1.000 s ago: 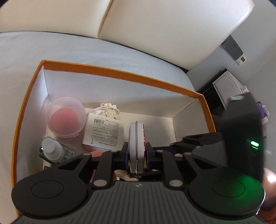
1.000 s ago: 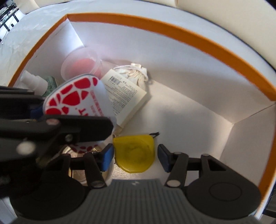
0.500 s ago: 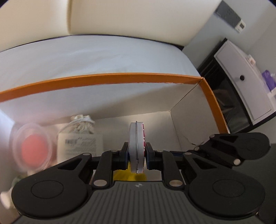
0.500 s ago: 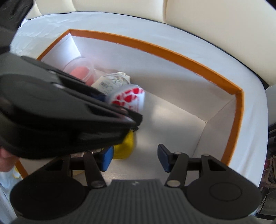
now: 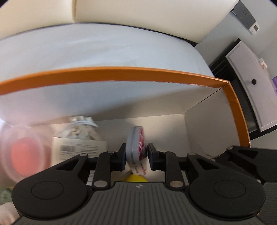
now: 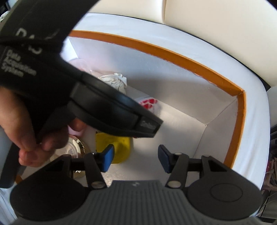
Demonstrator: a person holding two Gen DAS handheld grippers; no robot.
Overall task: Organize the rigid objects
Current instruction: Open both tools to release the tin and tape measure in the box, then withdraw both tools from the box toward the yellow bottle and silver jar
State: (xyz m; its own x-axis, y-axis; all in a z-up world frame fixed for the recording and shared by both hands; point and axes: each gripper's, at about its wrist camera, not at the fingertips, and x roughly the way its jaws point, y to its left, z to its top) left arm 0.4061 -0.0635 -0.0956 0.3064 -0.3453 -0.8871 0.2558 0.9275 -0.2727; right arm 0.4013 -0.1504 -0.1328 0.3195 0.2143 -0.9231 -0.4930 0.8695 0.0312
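Observation:
An orange-rimmed white box (image 5: pixel 121 73) sits on a white bed; it also shows in the right wrist view (image 6: pixel 173 55). My left gripper (image 5: pixel 135 156) is inside it with its jaws slightly parted around a flat red-and-white case (image 5: pixel 136 147), which tilts loose between the pads. The case tip also shows in the right wrist view (image 6: pixel 148 103). My right gripper (image 6: pixel 135 158) is open and empty above a yellow object (image 6: pixel 119 148) on the box floor. The left gripper body (image 6: pixel 83 97) crosses the right wrist view.
In the box lie a clear tub with a pink ball (image 5: pixel 22 152), a white drawstring pouch (image 5: pixel 81 129), a printed white packet (image 5: pixel 77 147) and a gold round thing (image 6: pixel 74 148). A cream headboard (image 5: pixel 138 15) stands behind. A white cabinet (image 5: pixel 254 81) stands to the right.
The left gripper moved deeper into the box and its jaws parted, so the case now tilts loose. The right gripper drew back and up, still open.

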